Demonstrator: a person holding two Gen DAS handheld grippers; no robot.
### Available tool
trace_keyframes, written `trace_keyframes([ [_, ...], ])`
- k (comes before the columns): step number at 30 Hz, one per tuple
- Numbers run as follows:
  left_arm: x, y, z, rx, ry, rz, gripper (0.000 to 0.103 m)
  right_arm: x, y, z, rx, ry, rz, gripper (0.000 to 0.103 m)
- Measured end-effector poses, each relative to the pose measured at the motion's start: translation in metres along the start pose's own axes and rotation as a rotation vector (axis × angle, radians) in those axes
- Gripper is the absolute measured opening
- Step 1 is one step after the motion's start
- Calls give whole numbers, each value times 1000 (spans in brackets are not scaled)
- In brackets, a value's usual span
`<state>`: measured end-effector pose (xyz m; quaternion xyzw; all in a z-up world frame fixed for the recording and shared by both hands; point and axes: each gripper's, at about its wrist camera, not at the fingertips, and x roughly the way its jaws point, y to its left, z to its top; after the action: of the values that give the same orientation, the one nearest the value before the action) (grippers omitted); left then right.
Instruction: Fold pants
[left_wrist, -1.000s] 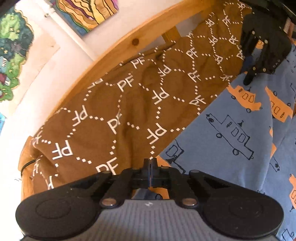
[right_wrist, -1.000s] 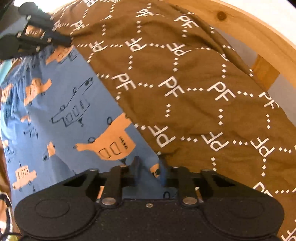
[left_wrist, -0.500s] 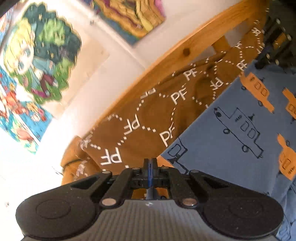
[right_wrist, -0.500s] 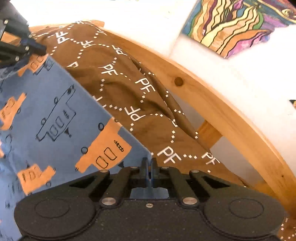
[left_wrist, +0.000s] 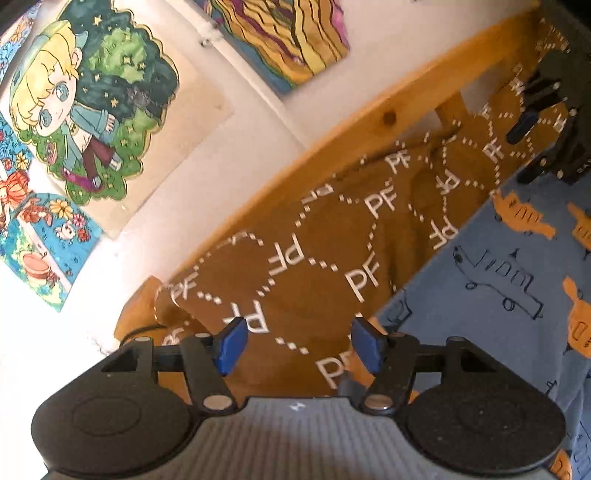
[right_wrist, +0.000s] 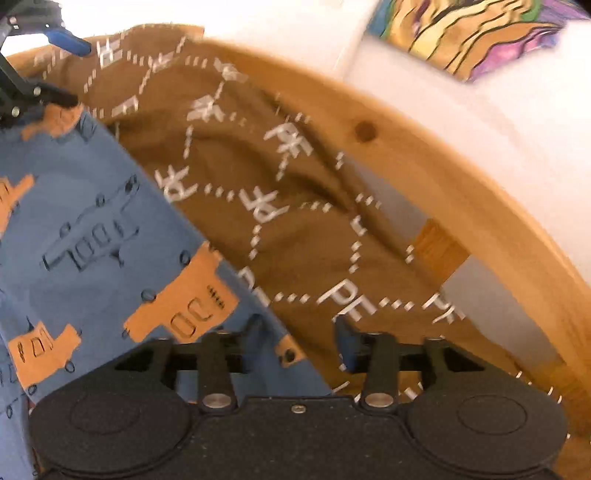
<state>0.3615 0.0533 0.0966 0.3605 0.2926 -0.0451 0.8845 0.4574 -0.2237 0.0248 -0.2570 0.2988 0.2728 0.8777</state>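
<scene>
The blue pants (left_wrist: 509, 280) printed with orange and outlined cars lie spread on a brown "PF" blanket (left_wrist: 314, 258). My left gripper (left_wrist: 299, 347) is open, its blue pads apart above the blanket beside the pants' edge. In the right wrist view the pants (right_wrist: 92, 229) fill the left side. My right gripper (right_wrist: 299, 343) is open over the pants' edge, its left finger against the cloth. Each gripper shows in the other's view, the right gripper (left_wrist: 539, 125) at top right and the left gripper (right_wrist: 40, 62) at top left, both open.
A curved wooden bed rail (left_wrist: 369, 133) runs behind the blanket, with a white wall and colourful posters (left_wrist: 85, 103) beyond. The rail (right_wrist: 461, 206) also shows in the right wrist view, with a poster (right_wrist: 469, 33) above it.
Both grippers were shut on the pants' edge and have opened, letting the cloth go. Both views have tilted up toward the wall.
</scene>
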Motion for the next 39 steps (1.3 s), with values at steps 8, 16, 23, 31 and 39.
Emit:
trace_keyframes([
  [8, -16, 5, 2, 66, 13, -191, 81, -2, 4, 23, 24, -32, 168, 70],
  [16, 15, -8, 1, 61, 181, -128, 20, 18, 27, 28, 1, 89, 144, 49],
  [23, 3, -14, 6, 18, 174, -141, 1, 13, 32, 36, 29, 107, 154, 0],
  [31, -48, -16, 1, 65, 45, -95, 1, -61, 36, 12, 80, -69, 93, 0],
  [39, -115, -36, -30, 187, -192, -101, 1, -149, 79, -44, 66, -187, 33, 0],
])
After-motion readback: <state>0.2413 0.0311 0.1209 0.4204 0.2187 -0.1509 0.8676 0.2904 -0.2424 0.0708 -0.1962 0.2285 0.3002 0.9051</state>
